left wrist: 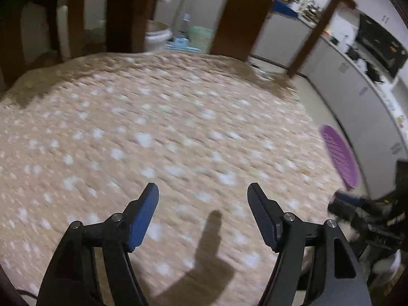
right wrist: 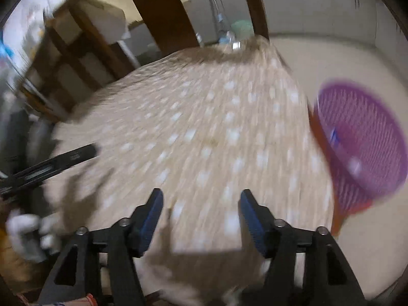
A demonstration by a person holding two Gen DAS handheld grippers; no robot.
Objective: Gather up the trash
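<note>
My left gripper (left wrist: 203,191) is open and empty above a beige rug with white dots (left wrist: 163,132). My right gripper (right wrist: 201,196) is open and empty above the same rug (right wrist: 204,127). A purple mesh basket (right wrist: 362,148) stands on the floor to the right of the rug; something small and blue-white lies inside it. Its rim also shows in the left wrist view (left wrist: 339,153). The right gripper appears at the right edge of the left wrist view (left wrist: 357,204); the left one at the left edge of the right wrist view (right wrist: 51,163). Both views are motion-blurred. I see no loose trash on the rug.
Dark wooden table and chair legs (left wrist: 239,12) stand at the rug's far edge. A white bucket (left wrist: 158,35) and mop things sit beyond. White cabinets (left wrist: 357,86) run along the right. Bare cream floor (right wrist: 331,58) lies right of the rug.
</note>
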